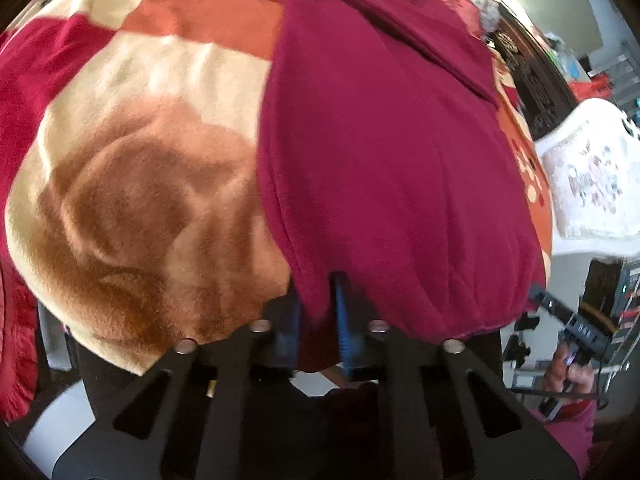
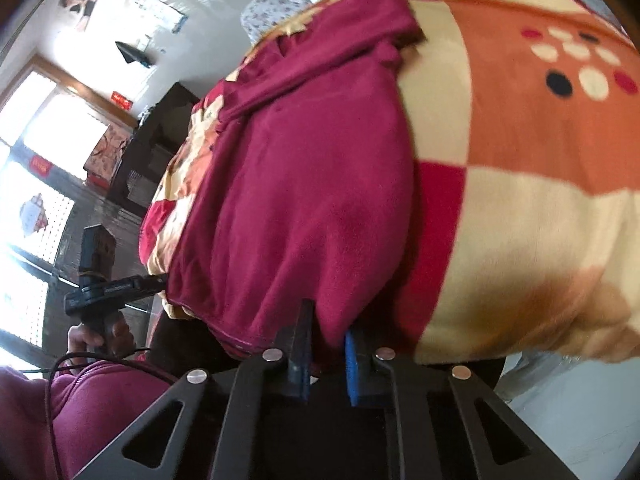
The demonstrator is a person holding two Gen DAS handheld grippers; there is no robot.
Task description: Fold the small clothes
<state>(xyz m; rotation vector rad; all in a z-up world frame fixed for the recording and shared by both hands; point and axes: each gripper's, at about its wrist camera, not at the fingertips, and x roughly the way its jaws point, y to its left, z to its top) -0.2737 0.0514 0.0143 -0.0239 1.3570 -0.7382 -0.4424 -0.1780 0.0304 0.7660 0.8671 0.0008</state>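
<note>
The maroon garment [image 1: 392, 168] lies flat on the blanket-covered bed [image 1: 132, 152] — soft, light fleece that bends easily. Each hand-held gripper, left [image 1: 320, 304] and right [image 2: 328, 336], is clamped on its near hem — a good hold.

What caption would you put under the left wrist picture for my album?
Left tool shut on the near hem of a maroon fleece garment spread on a patterned plush blanket.

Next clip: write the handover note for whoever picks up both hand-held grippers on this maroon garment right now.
Left hand-held gripper: shut on the near hem of the maroon garment.
Right hand-held gripper: shut on the same hem, further along.
Garment lies spread lengthwise on the patterned blanket, sleeve at the far end.
Done: both near corners gripped.
Left: lift the hem, fold it over toward the far end, smooth.
</note>
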